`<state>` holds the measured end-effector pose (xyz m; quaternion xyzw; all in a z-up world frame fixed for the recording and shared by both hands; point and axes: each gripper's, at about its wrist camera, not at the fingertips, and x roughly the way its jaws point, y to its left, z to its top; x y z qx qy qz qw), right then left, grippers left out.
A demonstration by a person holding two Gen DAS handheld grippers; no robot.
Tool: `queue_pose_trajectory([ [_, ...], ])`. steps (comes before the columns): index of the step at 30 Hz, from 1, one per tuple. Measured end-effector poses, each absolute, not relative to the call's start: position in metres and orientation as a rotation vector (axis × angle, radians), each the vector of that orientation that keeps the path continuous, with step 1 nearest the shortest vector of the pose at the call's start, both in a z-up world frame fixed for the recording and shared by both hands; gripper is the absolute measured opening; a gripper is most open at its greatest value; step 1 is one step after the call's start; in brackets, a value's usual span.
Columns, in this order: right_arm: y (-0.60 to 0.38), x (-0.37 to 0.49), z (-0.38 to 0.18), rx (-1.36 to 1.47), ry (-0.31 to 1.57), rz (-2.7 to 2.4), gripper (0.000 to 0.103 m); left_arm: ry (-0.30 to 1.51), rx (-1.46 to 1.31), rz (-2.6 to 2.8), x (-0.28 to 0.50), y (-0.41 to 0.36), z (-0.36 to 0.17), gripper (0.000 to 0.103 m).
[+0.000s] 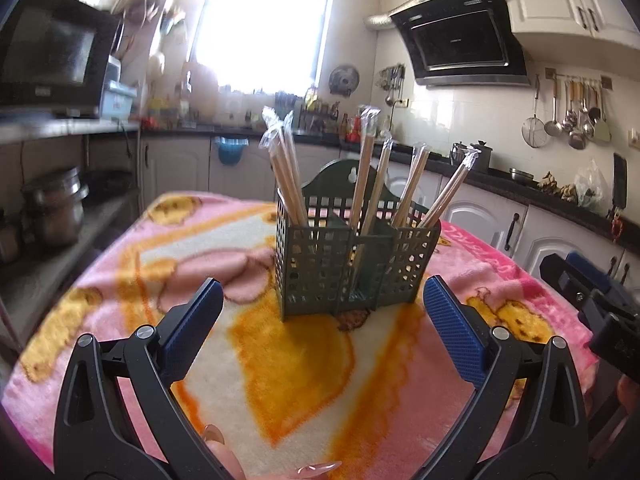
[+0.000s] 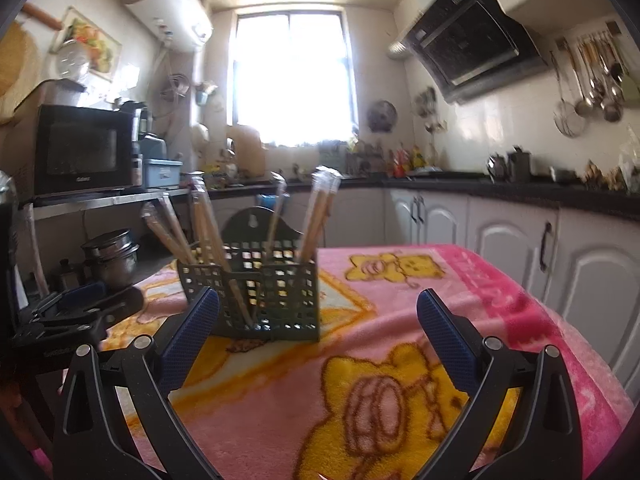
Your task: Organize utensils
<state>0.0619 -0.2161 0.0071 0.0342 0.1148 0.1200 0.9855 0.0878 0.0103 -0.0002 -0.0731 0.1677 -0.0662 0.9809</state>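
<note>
Both grippers — left [image 1: 322,316] and right [image 2: 318,314] — are spread open, empty; wrapped chopsticks [image 1: 368,168] judged light, stiff, slippery — grasp mid-shaft.

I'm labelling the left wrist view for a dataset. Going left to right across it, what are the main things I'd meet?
Microwave → stacked metal pots → left gripper, open → green utensil holder with wrapped chopsticks → range hood → hanging ladles → right gripper at the edge.
</note>
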Motion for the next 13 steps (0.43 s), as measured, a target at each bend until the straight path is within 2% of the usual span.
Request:
queue_pose_trajectory([
  [3,-0.233,0.078,0.008,0.107,0.315,0.197,0.096,0.419,-0.22,-0.132,0.099,0.03,0.005,0.093],
  [7,-0.27,0.113,0.013,0.127,0.427,0.067,0.097,0.453,-0.168,0.017,0.119,0.067,0.019,0.093],
  [13,-0.318,0.209,-0.031,0.021,0.787,-0.127,0.097,0.697,-0.176,0.229,0.194,0.127,-0.016,0.093],
])
